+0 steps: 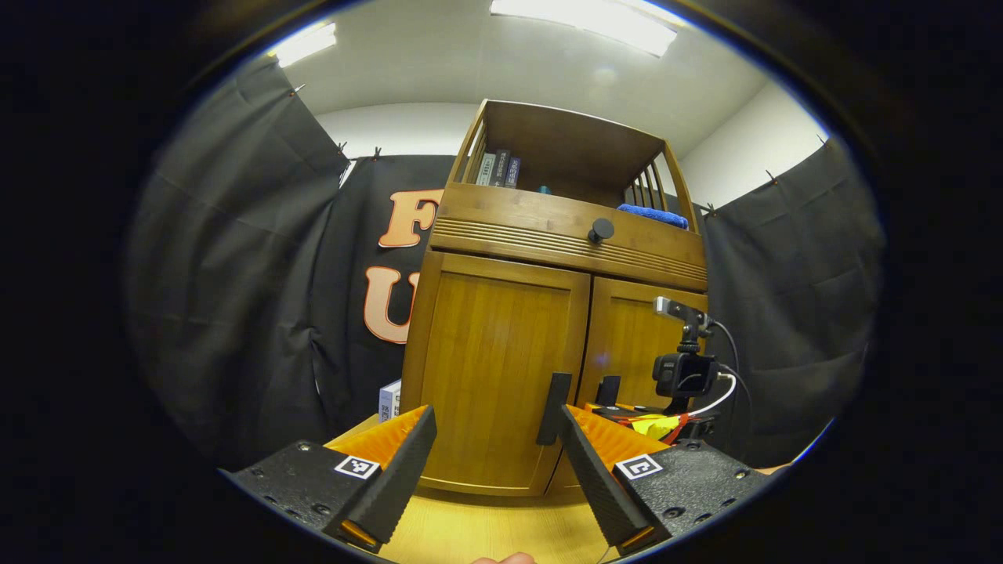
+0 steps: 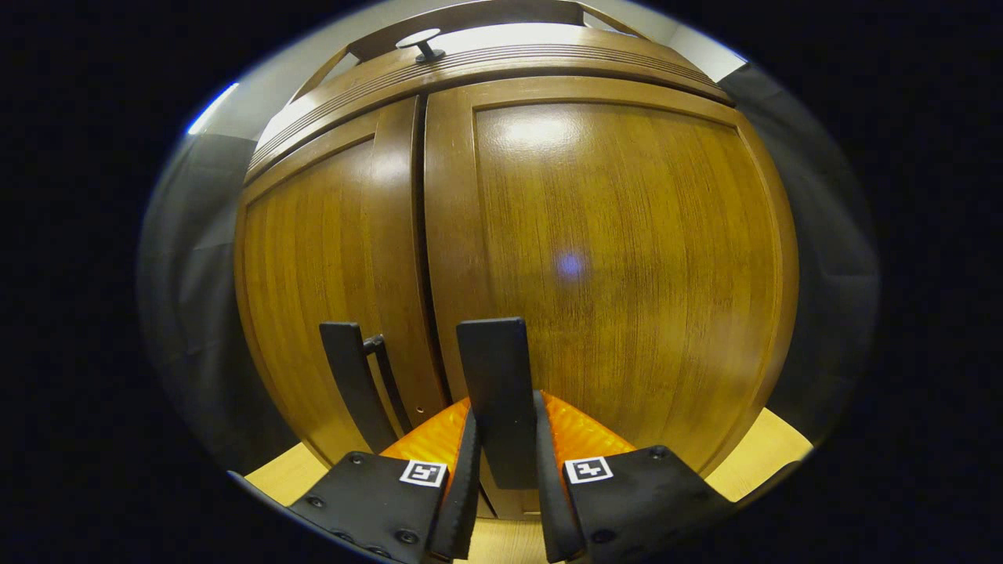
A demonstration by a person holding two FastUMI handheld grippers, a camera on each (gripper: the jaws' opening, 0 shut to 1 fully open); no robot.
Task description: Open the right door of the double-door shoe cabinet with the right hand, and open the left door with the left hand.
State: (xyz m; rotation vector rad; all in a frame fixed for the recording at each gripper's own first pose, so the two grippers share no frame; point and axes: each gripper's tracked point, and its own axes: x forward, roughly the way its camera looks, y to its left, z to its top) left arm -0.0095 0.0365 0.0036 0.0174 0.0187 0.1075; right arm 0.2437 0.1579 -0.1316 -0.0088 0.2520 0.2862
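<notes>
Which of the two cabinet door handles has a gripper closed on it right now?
The right door's handle: the right gripper has both fingers pressed on it. The left door's handle beside it stands free, with the left gripper open and back from the cabinet.

Your left gripper (image 1: pixel 492 470) sits in front of the cabinet (image 1: pixel 548 345), its fingers apart, facing the left door (image 1: pixel 494 368). That door's handle (image 1: pixel 555 407) stands just by your inner finger. Right of it, your right gripper (image 2: pixel 505 478) is up against the right door (image 2: pixel 619 266), fingers either side of its handle (image 2: pixel 495 384). Above both doors: a drawer knob (image 1: pixel 601 229). On the top shelf: books (image 1: pixel 498 168) far left, a cloth (image 1: pixel 653 215) right.
</notes>
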